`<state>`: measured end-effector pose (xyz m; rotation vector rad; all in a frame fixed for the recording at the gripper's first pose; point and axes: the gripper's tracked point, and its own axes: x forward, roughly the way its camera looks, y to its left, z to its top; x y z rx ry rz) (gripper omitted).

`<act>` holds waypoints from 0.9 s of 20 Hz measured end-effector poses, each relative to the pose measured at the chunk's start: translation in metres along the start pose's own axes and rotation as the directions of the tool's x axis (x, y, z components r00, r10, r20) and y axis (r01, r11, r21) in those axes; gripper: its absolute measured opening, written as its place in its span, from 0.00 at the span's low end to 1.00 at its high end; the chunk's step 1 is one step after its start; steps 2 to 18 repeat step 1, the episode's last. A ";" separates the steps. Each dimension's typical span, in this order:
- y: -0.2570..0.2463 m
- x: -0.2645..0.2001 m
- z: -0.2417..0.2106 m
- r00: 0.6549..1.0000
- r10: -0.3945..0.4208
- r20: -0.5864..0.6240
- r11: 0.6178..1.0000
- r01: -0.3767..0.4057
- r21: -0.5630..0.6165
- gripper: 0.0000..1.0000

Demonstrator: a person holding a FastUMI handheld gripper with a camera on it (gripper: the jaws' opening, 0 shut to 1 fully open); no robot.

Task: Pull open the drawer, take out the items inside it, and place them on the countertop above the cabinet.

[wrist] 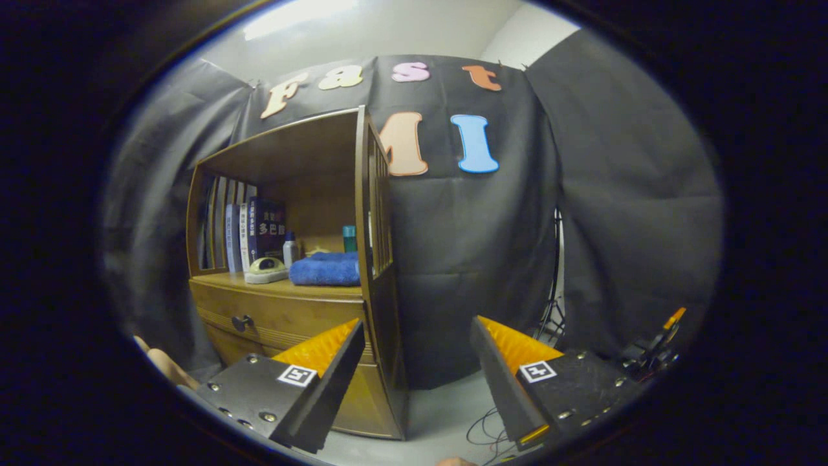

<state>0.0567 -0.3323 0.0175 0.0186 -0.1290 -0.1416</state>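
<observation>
A wooden cabinet (291,310) stands against a black cloth wall, ahead and to the left of the gripper (414,362). The fingers are spread wide apart with nothing between them. They sit back from the cabinet, level with its lower front.

The drawer (272,320) below the countertop (284,285) looks shut, its dark knob (242,321) facing out, beyond the left finger. What it holds cannot be seen.

On the countertop lie a folded blue towel (325,270), a small pale device (266,269), a small bottle (291,249) and a teal container (349,238), with books (249,233) standing behind. Whether any of these came from the drawer cannot be told; the scene fits a closed, full drawer or an emptied one pushed shut.

The left finger covers part of the cabinet's lower front. Cables (491,433) trail on the floor.
</observation>
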 end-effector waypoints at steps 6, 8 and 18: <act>0.001 -0.001 -0.004 1.000 0.001 -0.003 1.000 -0.001 -0.014 0.99; 0.001 -0.001 -0.004 1.000 0.001 -0.003 1.000 -0.001 -0.014 0.99; 0.001 -0.001 -0.004 1.000 0.001 -0.003 1.000 -0.001 -0.014 0.99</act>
